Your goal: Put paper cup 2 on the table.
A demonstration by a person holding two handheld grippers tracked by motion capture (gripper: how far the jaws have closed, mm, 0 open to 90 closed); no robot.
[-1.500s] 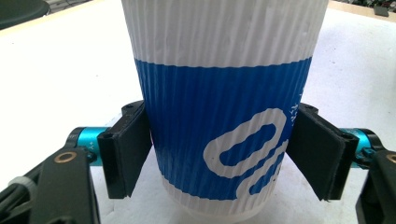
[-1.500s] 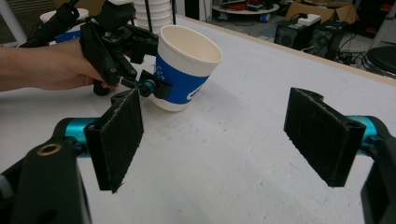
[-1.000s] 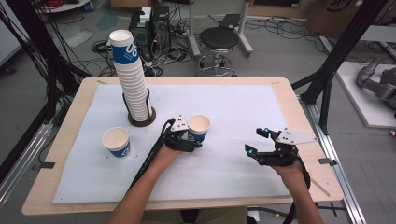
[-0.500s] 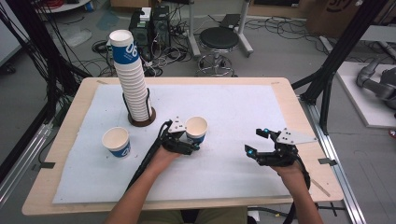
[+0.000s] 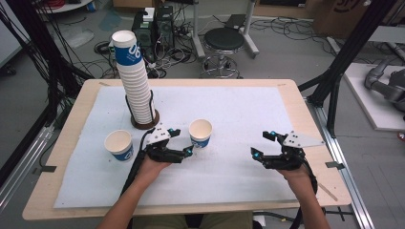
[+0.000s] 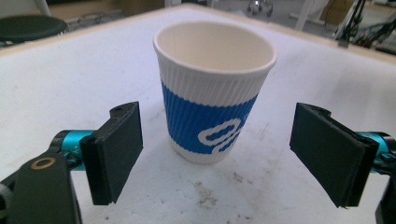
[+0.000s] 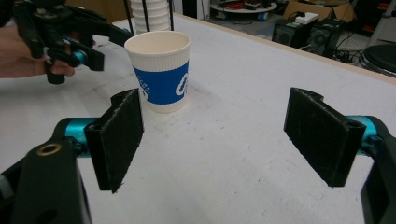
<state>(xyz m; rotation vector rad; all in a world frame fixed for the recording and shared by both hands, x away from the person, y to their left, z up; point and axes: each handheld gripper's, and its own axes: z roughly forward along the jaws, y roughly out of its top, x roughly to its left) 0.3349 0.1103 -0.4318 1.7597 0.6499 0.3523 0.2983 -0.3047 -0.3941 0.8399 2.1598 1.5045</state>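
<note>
- The paper cup [image 5: 200, 132], white with a blue band, stands upright and empty near the middle of the tabletop [image 5: 286, 102], on its white mat [image 5: 239, 109].
- The left gripper [image 5: 186, 143] sits just beside that cup, on the side nearer the person; its fingers [image 6: 116, 149] have just been opening and are now spread wide.
- In the left gripper view the cup [image 6: 215, 88] stands a little ahead of the two black pads, in line with the gap between them, and neither pad touches it.
- The right gripper [image 5: 260, 145] rests on the mat well to the right of the cup, its fingers [image 7: 121, 140] spread apart with nothing between them but bare mat.
- In the right gripper view the cup [image 7: 161, 70] stands farther off, and the left gripper [image 7: 84, 49] shows beyond it with the hand around it.
- A second cup [image 5: 119, 144] of the same kind stands upright on the left part of the mat, well apart from the first.
- A tall stack of cups [image 5: 136, 76] rises from a round holder at the back left of the mat.
</note>
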